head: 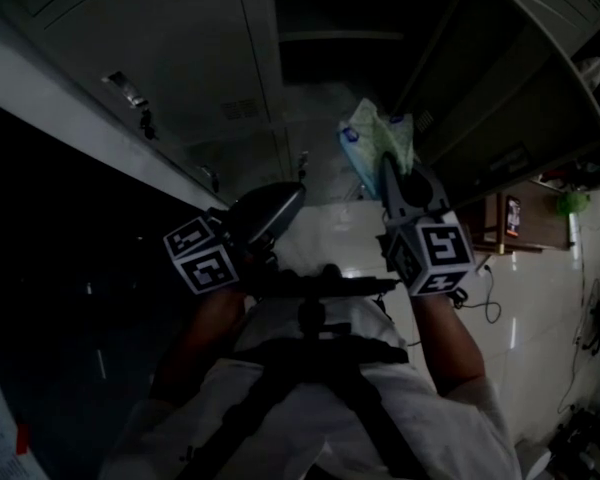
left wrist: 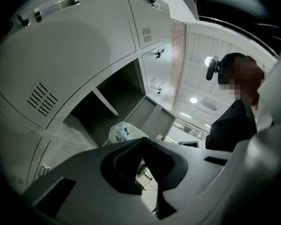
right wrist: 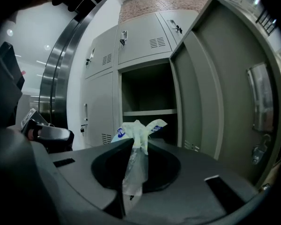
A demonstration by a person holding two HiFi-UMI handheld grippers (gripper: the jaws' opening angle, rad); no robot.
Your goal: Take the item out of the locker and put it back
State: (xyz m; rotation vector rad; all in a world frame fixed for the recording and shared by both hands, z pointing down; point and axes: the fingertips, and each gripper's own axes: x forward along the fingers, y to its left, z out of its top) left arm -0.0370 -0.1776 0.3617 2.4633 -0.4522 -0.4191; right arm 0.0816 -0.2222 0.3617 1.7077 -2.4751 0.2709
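Facing the open locker [right wrist: 147, 90], the right gripper [right wrist: 139, 143] is clamping the bag [right wrist: 136, 128] by its neck, with the bag's length pointing lockerward. The left gripper [left wrist: 141, 141] is sitting closed and empty.

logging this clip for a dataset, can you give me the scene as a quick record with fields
setting: bank of grey lockers
open compartment: door swung out to the right, shelf inside
item: white plastic bag with blue print
right claw: shut on the bag's twisted neck
left claw: shut, nothing in it
bag position: held up in front of the open compartment; whether it is past the opening cannot be told
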